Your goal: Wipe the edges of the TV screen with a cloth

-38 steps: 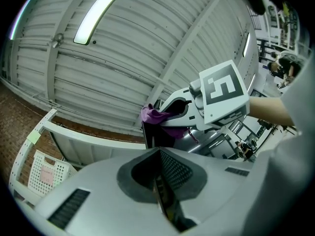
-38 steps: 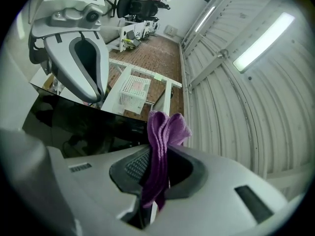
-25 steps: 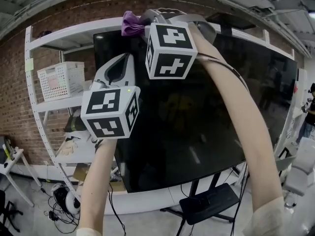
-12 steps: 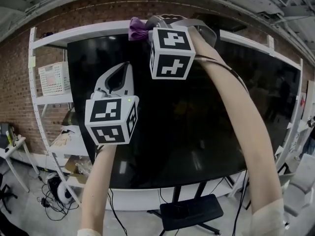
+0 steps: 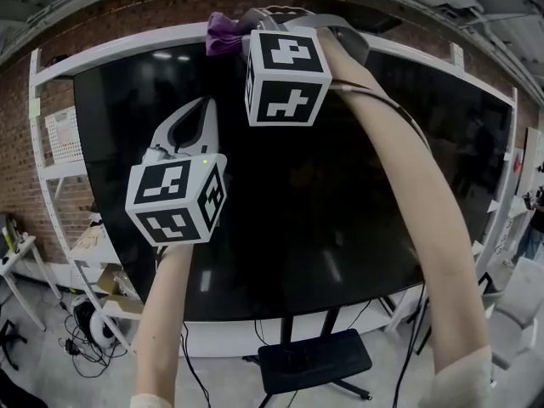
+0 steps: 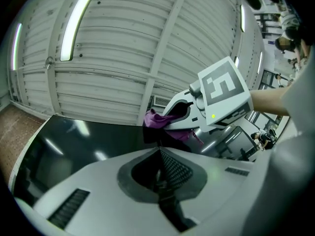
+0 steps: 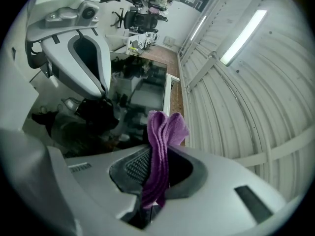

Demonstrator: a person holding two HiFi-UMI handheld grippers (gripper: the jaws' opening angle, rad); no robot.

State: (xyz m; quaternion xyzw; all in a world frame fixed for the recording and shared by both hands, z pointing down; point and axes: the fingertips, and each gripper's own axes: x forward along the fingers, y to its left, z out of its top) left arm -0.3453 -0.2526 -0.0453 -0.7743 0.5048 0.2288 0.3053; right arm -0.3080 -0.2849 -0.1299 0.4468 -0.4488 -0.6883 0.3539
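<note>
- The right gripper (image 5: 243, 36) is raised on an outstretched arm to the top edge of the TV screen (image 5: 357, 219), at about 11 o'clock on the panel.
- Its tongs are clamped on a purple cloth (image 5: 223, 34). In the right gripper view the folded cloth (image 7: 165, 141) stands up between the two jaws and sticks out past their tips.
- The bunched cloth sits right on the upper rim of the screen, where the black glass meets the white frame behind it. Whether it presses on the rim I cannot tell.
- The left gripper (image 5: 202, 109) is held lower, at about 9 o'clock on the panel, in front of the dark glass and pointing up.
- Its tongs are pressed together with nothing between them, as the left gripper view shows (image 6: 160, 151).
- From the left gripper view the right gripper and its cloth appear at 1 o'clock, just over the screen's top edge.
- The screen is dark and glossy and reflects ceiling lights.
- White shelving (image 5: 51, 172) stands against a brick wall (image 5: 17, 134) at 9 o'clock of the screen.
- The black stand base (image 5: 314, 359) is on the floor at 6 o'clock.
- A corrugated ceiling with strip lights (image 6: 78, 21) runs overhead.
</note>
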